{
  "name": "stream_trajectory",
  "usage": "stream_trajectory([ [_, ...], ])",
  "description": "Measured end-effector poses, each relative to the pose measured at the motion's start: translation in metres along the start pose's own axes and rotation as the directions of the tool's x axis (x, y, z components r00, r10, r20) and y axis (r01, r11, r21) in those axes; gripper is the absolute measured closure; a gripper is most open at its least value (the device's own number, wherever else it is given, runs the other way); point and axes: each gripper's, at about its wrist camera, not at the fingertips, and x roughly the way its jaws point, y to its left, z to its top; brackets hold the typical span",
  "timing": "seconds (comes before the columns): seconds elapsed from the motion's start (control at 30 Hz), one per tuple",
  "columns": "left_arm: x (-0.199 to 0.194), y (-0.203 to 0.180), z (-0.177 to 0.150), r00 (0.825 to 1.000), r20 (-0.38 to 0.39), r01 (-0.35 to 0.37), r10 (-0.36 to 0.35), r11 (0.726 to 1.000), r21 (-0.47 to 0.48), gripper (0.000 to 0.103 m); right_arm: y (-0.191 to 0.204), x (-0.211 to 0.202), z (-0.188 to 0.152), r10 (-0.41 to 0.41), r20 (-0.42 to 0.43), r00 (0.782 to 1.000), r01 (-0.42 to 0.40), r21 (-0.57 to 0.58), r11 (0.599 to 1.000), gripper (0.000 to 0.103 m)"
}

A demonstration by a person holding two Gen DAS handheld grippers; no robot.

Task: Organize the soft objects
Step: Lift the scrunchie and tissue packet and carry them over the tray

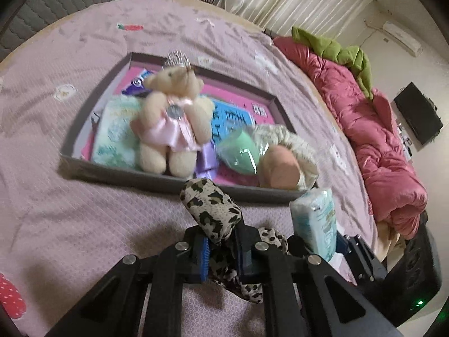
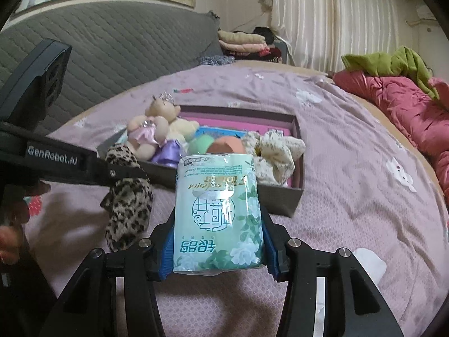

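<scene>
A leopard-print scrunchie (image 1: pixel 213 210) is clamped in the closed left gripper (image 1: pixel 220 255); a green tissue pack (image 2: pixel 219 216) is pinched by the right gripper (image 2: pixel 217 252), both above the mauve bedsheet (image 1: pixel 84 219), near a grey tray (image 2: pixel 297 196) of soft toys, curtains (image 2: pixel 331 19) behind.

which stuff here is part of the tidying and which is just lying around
Job: leopard-print cloth in left gripper; tissue pack in right gripper; box; teddy bear.
Lying about: pink quilt; green blanket; folded clothes.

Two wrist fisheyes, low over the bed
Both tilt down toward the tray (image 1: pixel 118 172) (image 2: pixel 297 196) at 12 o'clock; each sees the other's load.
</scene>
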Motion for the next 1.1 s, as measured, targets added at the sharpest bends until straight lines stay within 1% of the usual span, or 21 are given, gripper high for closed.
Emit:
stream_trajectory([
  [0.1, -0.009, 0.001, 0.004, 1.0, 0.027, -0.002, 0.002, 1.0, 0.0, 0.089, 0.003, -0.003, 0.003, 0.003, 0.019, 1.0, -0.002, -0.007, 1.0, 0.051],
  [0.33, -0.035, 0.013, 0.017, 0.993, 0.116, -0.039, 0.038, 0.999, 0.012, 0.089, 0.004, -0.008, 0.007, -0.005, 0.045, 0.999, 0.006, -0.002, 1.0, 0.051],
  [0.4, -0.041, 0.017, 0.021, 0.99, 0.14, -0.033, 0.032, 0.999, 0.003, 0.089, 0.003, -0.009, 0.008, -0.013, 0.057, 0.998, 0.013, 0.001, 1.0, 0.051],
  [0.53, -0.044, 0.014, 0.03, 0.984, 0.175, -0.033, 0.03, 0.999, 0.014, 0.089, 0.001, -0.012, 0.015, -0.036, 0.091, 0.995, 0.035, 0.008, 0.999, 0.051],
  [0.67, -0.044, 0.003, 0.04, 0.977, 0.213, -0.036, 0.022, 0.997, 0.061, 0.089, -0.005, -0.014, 0.022, -0.058, 0.123, 0.991, 0.055, 0.028, 0.998, 0.051],
  [0.73, -0.04, -0.004, 0.046, 0.976, 0.217, -0.058, 0.037, 0.994, 0.092, 0.089, -0.008, -0.013, 0.025, -0.065, 0.128, 0.99, 0.061, 0.039, 0.997, 0.051],
  [0.87, -0.033, -0.013, 0.054, 0.974, 0.22, -0.075, 0.046, 0.989, 0.126, 0.089, -0.014, -0.009, 0.031, -0.085, 0.137, 0.987, 0.079, 0.051, 0.996, 0.051],
  [1.1, -0.017, -0.023, 0.062, 0.977, 0.205, -0.086, 0.051, 0.983, 0.164, 0.089, -0.025, -0.004, 0.04, -0.116, 0.153, 0.981, 0.104, 0.085, 0.991, 0.051],
])
